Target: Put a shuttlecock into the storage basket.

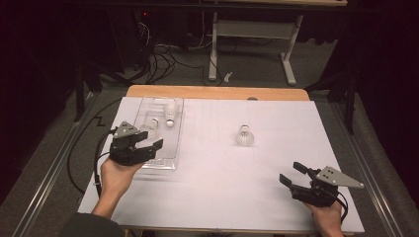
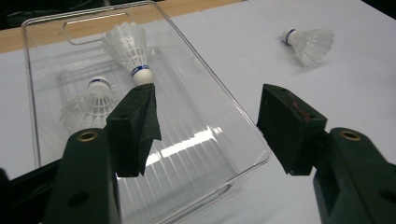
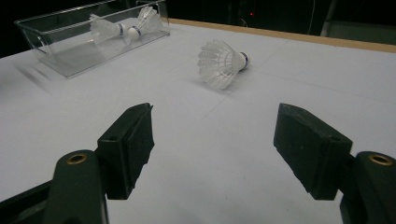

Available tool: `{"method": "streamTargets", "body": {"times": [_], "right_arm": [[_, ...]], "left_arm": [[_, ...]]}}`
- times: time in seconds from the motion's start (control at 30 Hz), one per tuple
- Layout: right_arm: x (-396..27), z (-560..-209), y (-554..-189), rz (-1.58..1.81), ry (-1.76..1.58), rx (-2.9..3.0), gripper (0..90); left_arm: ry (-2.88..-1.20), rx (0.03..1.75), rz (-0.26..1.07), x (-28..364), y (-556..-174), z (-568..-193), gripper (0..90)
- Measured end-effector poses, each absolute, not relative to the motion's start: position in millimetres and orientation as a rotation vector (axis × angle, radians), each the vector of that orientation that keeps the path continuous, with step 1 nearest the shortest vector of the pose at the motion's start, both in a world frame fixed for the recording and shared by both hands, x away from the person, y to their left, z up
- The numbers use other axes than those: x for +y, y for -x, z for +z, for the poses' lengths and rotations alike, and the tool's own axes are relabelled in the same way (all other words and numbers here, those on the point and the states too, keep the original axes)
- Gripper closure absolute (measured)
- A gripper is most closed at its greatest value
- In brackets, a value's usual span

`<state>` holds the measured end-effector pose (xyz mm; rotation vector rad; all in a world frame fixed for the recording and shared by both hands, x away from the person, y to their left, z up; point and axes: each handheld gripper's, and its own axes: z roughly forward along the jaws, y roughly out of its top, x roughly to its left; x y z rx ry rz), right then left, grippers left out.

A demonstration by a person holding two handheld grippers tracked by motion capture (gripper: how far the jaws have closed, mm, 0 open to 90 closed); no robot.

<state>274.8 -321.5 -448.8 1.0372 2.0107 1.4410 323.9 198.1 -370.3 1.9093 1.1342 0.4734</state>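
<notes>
Two shuttlecocks [image 1: 169,112] sit in the clear tray [image 1: 179,129], one loose shuttlecock [image 1: 244,136] on the worktop [image 1: 222,187]. Both hand-held grippers, left [image 1: 150,146] and right [image 1: 291,174], spread, empty. Next: right reaches far-left, pinches it.

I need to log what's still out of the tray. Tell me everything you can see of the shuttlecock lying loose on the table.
The loose shuttlecock is white, with a feathered skirt, a rounded pale cork tip and a blue band just behind the tip. It lies on its side on the white table cover, right of the clear tray and apart from it. It looks undamaged. Nothing touches it but the cover.
</notes>
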Motion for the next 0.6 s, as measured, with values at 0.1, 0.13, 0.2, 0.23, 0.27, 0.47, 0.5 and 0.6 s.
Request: {"method": "streamTargets", "body": {"times": [0.1,0.13,0.2,0.23,0.27,0.47,0.5,0.6], "right_arm": [[-321.4,-448.8,-274.5,1.439,-1.038,2.011,28.9],[-321.5,-448.8,-274.4,1.439,-1.038,2.011,28.9],[-321.7,-448.7,-274.3,1.441,-1.039,2.008,28.9],[-321.7,-448.7,-274.3,1.441,-1.039,2.008,28.9],[-321.7,-448.7,-274.3,1.441,-1.039,2.008,28.9],[-322.1,-448.8,-274.5,1.436,-1.039,2.009,28.8],[-322.1,-448.8,-274.5,1.436,-1.037,2.008,28.8],[-321.9,-448.8,-274.3,1.435,-1.038,2.011,28.8]], "left_arm": [[-1.901,1.118,0.477,197.2,-320.3,-371.2,38.3],[-1.900,1.115,0.475,197.1,-319.4,-371.7,38.3],[-1.897,1.111,0.474,196.5,-317.7,-373.2,38.3],[-1.898,1.109,0.473,196.5,-316.8,-373.9,38.3],[-1.898,1.109,0.473,196.5,-316.8,-373.9,38.3],[-1.879,1.100,0.465,198.9,-308.1,-378.6,38.6],[-1.872,1.102,0.463,199.8,-306.5,-379.4,38.7],[-1.859,1.106,0.465,203.2,-302.6,-382.1,38.8]]}}
